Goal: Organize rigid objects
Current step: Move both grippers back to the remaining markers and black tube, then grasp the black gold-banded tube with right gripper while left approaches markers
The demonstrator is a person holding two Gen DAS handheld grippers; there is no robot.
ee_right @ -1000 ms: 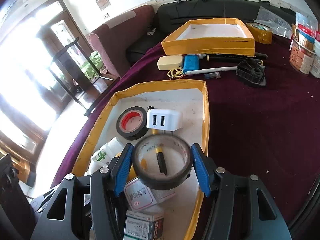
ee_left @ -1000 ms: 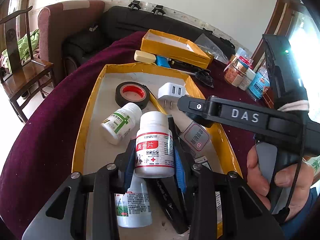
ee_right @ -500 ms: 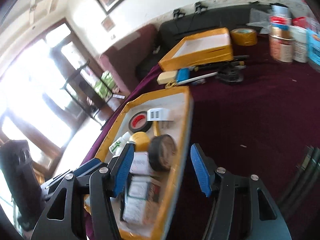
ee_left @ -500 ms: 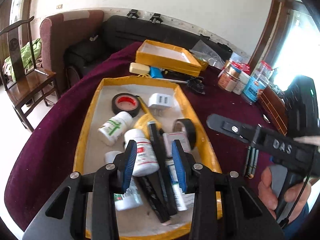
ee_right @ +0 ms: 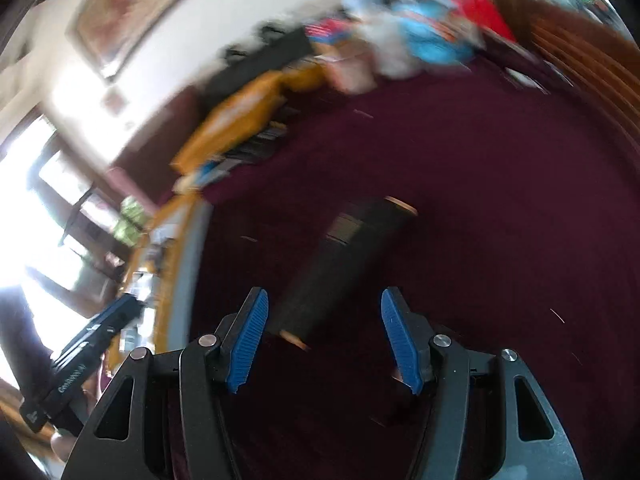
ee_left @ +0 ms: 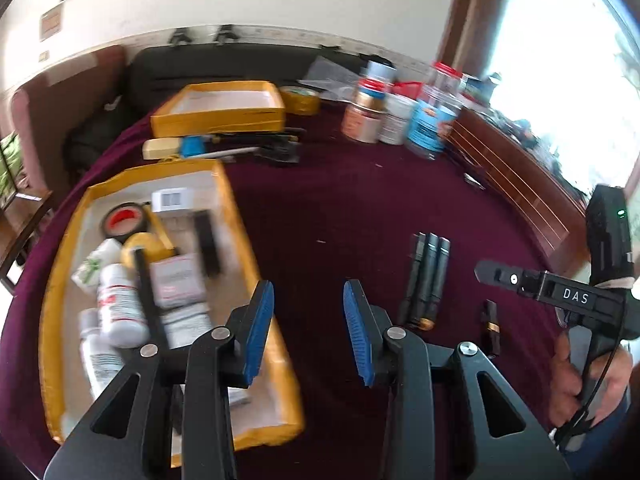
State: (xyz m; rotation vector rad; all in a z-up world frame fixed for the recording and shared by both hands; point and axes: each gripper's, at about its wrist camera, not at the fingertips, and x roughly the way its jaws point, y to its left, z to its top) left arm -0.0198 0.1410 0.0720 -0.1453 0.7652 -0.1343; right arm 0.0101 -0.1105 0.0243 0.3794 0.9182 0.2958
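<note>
A yellow-rimmed tray [ee_left: 236, 216] on the maroon cloth holds white pill bottles [ee_left: 120, 304], a black tape roll with a red core [ee_left: 122, 220], a white charger [ee_left: 172, 199] and small boxes [ee_left: 176, 280]. My left gripper [ee_left: 308, 332] hangs open just right of the tray's rim, with nothing between its blue pads. Three black markers [ee_left: 428, 276] lie side by side on the cloth further right. In the blurred right wrist view the markers [ee_right: 344, 264] lie just ahead of my right gripper [ee_right: 324, 344], which is open and has nothing in it.
A second yellow tray [ee_left: 220, 110], a yellow tape roll [ee_left: 300, 100] and several jars [ee_left: 400, 116] stand at the back. A small dark piece [ee_left: 490, 320] lies right of the markers. A wooden edge [ee_left: 512, 184] bounds the cloth at the right. A hand [ee_left: 568, 376] grips the right handle.
The left gripper let go of the white bottle and the right let go of the black tape roll; both now lie in the tray. Both grippers swung right, toward the black markers.
</note>
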